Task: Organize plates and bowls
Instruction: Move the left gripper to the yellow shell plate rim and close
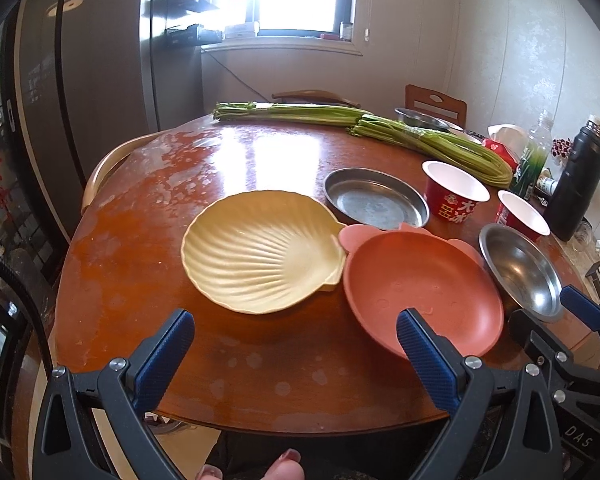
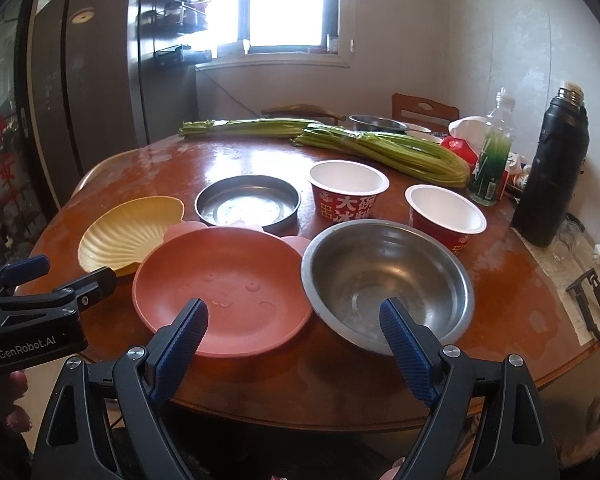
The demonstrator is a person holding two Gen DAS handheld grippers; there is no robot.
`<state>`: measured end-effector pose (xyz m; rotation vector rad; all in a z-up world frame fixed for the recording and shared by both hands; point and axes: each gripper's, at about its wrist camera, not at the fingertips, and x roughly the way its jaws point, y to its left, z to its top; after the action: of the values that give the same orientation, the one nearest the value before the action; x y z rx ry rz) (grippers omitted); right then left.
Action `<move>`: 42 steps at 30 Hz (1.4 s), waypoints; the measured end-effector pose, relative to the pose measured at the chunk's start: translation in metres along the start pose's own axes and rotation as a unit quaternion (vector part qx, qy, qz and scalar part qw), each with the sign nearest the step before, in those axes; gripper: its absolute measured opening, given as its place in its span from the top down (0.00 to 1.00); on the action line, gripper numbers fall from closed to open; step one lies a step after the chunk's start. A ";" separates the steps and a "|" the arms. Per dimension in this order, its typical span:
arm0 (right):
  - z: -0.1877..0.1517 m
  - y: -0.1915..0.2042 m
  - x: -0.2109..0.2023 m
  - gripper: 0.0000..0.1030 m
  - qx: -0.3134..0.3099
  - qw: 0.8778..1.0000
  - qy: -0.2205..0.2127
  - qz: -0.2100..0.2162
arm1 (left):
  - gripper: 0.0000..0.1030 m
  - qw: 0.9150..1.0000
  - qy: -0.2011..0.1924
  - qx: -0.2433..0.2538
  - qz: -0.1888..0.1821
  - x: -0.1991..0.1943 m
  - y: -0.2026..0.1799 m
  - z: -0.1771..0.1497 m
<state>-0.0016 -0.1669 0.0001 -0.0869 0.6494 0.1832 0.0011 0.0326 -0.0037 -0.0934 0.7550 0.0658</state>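
A yellow shell-shaped plate (image 1: 260, 252) (image 2: 128, 232) lies on the round wooden table (image 1: 148, 216). Right of it sits a pink plate with ears (image 1: 420, 288) (image 2: 220, 288), then a steel bowl (image 1: 520, 268) (image 2: 384, 276). Behind them are a flat steel dish (image 1: 374, 204) (image 2: 248, 204) and two red paper bowls (image 1: 454, 192) (image 2: 348, 190), (image 1: 520, 216) (image 2: 444, 216). My left gripper (image 1: 296, 328) is open and empty above the near table edge, in front of the yellow and pink plates. My right gripper (image 2: 294, 318) is open and empty, over the near rims of the pink plate and steel bowl.
Two bundles of green stalks (image 1: 432, 140) (image 2: 380, 148) lie across the far side. Another steel bowl (image 2: 376, 122), a clear bottle (image 2: 496, 148), a black thermos (image 2: 552, 168) and small items crowd the right. Chairs (image 1: 436, 104) and a dark cabinet (image 1: 80, 80) surround the table.
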 end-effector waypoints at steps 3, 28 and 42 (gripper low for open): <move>0.014 0.008 0.004 0.14 -0.003 1.000 -0.005 0.021 | 0.01 1.000 0.004 -0.018 0.007 0.002 0.018 0.004; 0.109 0.121 0.133 0.15 -0.124 0.960 0.134 0.212 | 0.02 0.987 0.097 -0.123 -0.023 0.061 0.091 0.022; 0.105 0.123 0.171 0.32 -0.127 0.954 0.175 0.208 | 0.22 0.987 0.107 -0.120 -0.033 0.078 0.087 0.034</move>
<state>0.1699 -0.0076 -0.0233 -0.2343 0.9930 0.6715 0.0727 0.1252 -0.0384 -0.3587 0.9556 0.0835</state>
